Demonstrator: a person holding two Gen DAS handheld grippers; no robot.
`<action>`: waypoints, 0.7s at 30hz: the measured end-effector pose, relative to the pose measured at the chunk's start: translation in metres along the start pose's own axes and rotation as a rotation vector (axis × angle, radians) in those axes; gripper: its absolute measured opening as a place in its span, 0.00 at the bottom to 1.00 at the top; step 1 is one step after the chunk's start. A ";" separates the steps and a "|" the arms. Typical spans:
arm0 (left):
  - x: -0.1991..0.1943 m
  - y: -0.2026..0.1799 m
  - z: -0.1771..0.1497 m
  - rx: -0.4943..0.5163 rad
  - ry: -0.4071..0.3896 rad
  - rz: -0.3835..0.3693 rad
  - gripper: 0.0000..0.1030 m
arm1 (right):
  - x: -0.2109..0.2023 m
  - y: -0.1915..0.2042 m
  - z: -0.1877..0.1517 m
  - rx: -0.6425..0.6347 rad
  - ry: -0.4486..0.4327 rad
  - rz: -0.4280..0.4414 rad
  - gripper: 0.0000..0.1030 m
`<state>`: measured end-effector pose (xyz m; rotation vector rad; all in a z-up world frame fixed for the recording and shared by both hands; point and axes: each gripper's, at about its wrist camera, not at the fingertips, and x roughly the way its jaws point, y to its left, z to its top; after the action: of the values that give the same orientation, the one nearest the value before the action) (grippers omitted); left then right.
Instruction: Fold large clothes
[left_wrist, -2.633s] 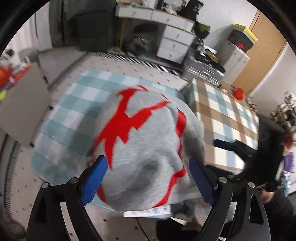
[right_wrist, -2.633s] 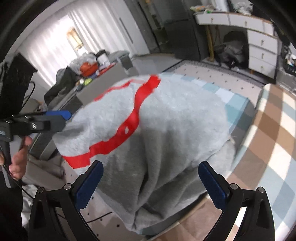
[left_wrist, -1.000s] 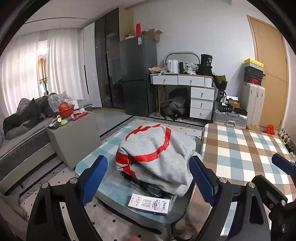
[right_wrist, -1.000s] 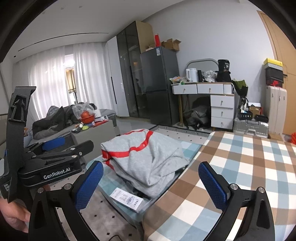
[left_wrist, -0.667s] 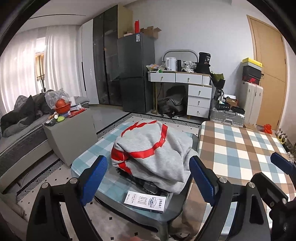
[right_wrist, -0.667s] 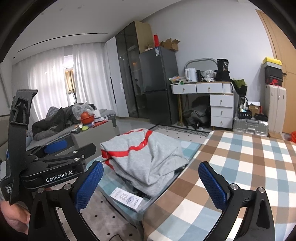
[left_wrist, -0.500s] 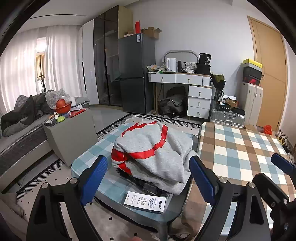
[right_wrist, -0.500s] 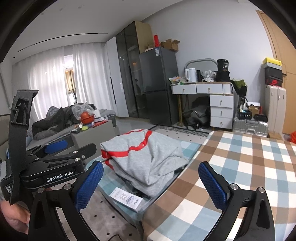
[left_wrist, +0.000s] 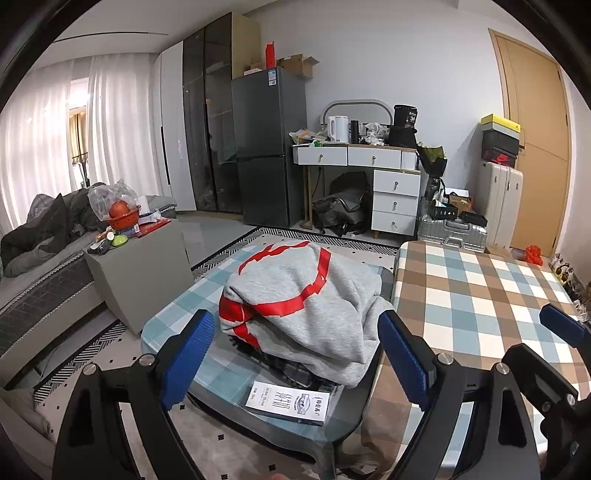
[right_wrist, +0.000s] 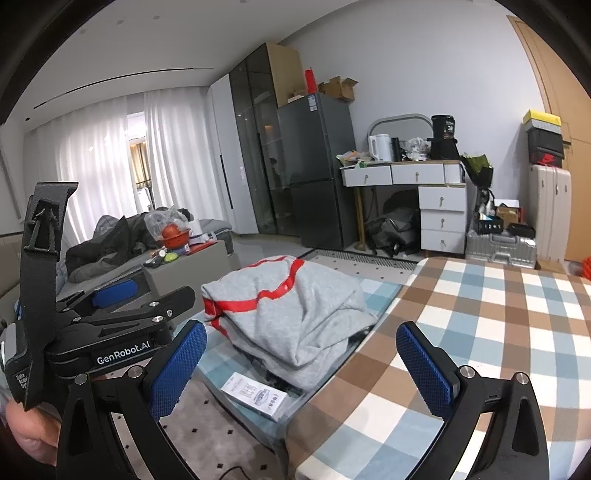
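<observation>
A folded grey sweatshirt with red markings (left_wrist: 306, 306) lies on top of a stack of darker clothes on a low table with a teal checked cloth (left_wrist: 177, 310). It also shows in the right wrist view (right_wrist: 291, 306). My left gripper (left_wrist: 295, 350) is open and empty, held back from the pile. My right gripper (right_wrist: 303, 362) is open and empty, also back from the pile. The left gripper's body (right_wrist: 110, 332) shows at the left of the right wrist view.
A table with a brown and blue checked cloth (left_wrist: 487, 295) stands to the right of the low table. A white paper label (left_wrist: 288, 402) lies at the low table's front edge. A grey box (left_wrist: 140, 266) with clutter stands left. A fridge, desk and suitcases line the far wall.
Both grippers have pulled back and up from the sweatshirt, which was close under them 2.6 s ago. In the last second the views barely shift.
</observation>
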<state>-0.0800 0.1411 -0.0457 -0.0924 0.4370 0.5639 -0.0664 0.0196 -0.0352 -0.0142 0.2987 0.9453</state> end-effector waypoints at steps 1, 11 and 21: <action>0.000 0.001 0.000 -0.003 0.000 0.001 0.85 | -0.001 0.000 0.000 0.001 -0.001 -0.001 1.00; 0.002 0.004 -0.002 -0.017 0.011 0.006 0.85 | -0.004 0.000 0.000 -0.001 -0.010 0.000 1.00; 0.002 0.007 0.000 -0.032 0.007 0.021 0.85 | -0.007 0.006 0.000 -0.018 -0.017 0.000 1.00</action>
<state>-0.0828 0.1482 -0.0462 -0.1205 0.4367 0.5916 -0.0747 0.0171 -0.0322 -0.0222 0.2745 0.9480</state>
